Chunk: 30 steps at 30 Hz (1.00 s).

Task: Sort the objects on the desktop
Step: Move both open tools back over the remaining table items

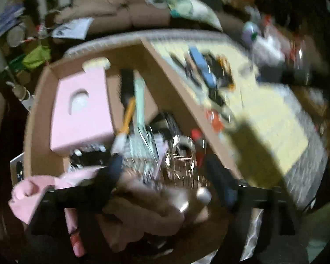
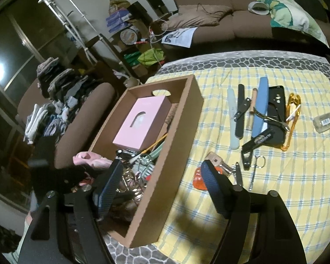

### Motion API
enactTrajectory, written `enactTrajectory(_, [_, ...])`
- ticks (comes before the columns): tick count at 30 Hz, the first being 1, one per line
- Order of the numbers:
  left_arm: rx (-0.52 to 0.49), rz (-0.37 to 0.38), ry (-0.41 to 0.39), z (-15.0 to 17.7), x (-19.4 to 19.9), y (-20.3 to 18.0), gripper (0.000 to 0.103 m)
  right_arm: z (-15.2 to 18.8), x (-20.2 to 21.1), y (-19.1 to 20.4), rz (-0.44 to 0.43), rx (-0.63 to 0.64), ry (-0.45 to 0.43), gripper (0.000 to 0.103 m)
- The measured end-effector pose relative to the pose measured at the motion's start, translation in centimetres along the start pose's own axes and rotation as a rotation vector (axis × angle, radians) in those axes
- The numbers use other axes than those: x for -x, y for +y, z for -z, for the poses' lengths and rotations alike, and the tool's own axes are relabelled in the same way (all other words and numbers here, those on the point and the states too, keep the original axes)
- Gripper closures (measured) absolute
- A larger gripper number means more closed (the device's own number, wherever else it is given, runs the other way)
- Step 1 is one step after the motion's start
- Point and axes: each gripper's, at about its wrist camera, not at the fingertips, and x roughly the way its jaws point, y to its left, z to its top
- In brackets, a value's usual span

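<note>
A brown cardboard box stands on the yellow checked cloth. It holds a pink carton, pens and a heap of gold hair clips. My right gripper stands open astride the box's right wall, holding nothing. On the cloth lie a blue nail file, a black file, a gold clip, small scissors and a clear bottle. The left wrist view is blurred. There my left gripper hangs open over the gold clips inside the box, near the pink carton.
A pink cloth drapes over the box's near left corner. An orange item lies just right of the box wall. Behind the table are a brown sofa with a pillow, and piled clothes at the left.
</note>
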Motion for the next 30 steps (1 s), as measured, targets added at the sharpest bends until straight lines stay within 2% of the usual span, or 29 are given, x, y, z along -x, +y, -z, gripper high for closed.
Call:
enactTrajectory(2, [0.073,0.053,-0.065,-0.6,1.4,0.9,0.013,0.0,0.5,-0.8,0.018,-0.015,-0.010,0.018])
enactTrajectory(5, [0.182,0.091,-0.140,-1.2,2.7,2.3,0.006,-0.1,1.3,-2.3,0.043,-0.048,-0.026,0.013])
enactTrajectory(8, [0.254,0.099,-0.160,-1.6,2.8,3.3,0.006,0.1,2.0,-3.9,0.067,-0.080,-0.040,0.007])
enactTrajectory(11, [0.283,0.102,-0.161,-1.9,2.5,3.4,0.006,0.2,2.5,-4.8,0.083,-0.093,-0.038,0.006])
enactTrajectory(13, [0.287,0.100,-0.165,-2.1,2.4,3.1,0.006,0.3,3.0,-5.3,0.088,-0.095,-0.044,0.005])
enactTrajectory(16, [0.271,0.096,-0.180,-2.4,2.2,1.8,0.000,0.5,3.5,-6.1,0.105,-0.099,-0.048,0.002])
enactTrajectory(20, [0.236,0.068,-0.184,-3.0,1.8,-0.3,0.000,0.9,3.7,-7.3,0.131,-0.117,-0.048,0.000])
enactTrajectory(30, [0.153,0.020,-0.173,-4.8,-0.2,-6.1,0.000,1.9,4.5,-9.8,0.264,-0.090,-0.033,0.000])
